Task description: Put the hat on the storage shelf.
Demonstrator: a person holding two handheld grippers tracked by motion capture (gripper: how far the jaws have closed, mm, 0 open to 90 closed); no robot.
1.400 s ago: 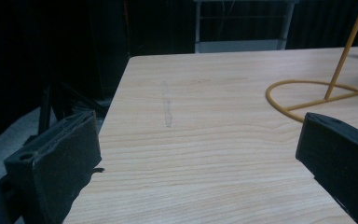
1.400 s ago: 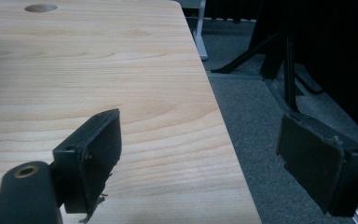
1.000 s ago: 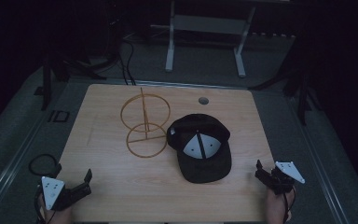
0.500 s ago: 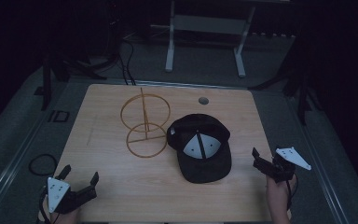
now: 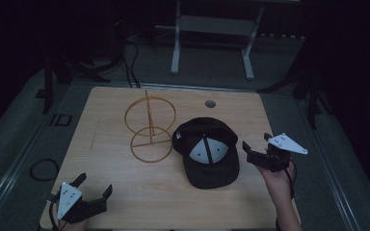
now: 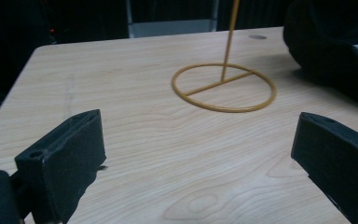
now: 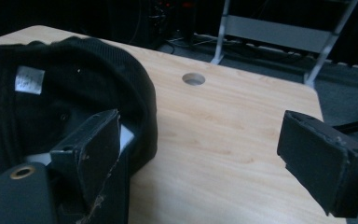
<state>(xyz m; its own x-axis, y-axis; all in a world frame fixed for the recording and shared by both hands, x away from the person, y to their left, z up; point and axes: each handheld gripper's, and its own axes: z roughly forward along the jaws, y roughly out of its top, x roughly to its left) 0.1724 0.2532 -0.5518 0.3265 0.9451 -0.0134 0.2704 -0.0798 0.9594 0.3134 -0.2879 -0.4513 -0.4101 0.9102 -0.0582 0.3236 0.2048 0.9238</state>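
The black cap (image 5: 206,151) lies upside down right of centre on the desk (image 5: 101,187) — beside the wire stand (image 5: 150,126). The right hand-held gripper (image 5: 256,149) hovers spread wide at its right edge, likely to pinch the rim; the left hand-held gripper (image 5: 94,185) waits agape at the near left.

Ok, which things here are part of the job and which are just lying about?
Part of the job:
black cap
gold wire stand
right hand-held gripper, open beside the cap

Just lying about:
metal frame on the floor
cables behind the table
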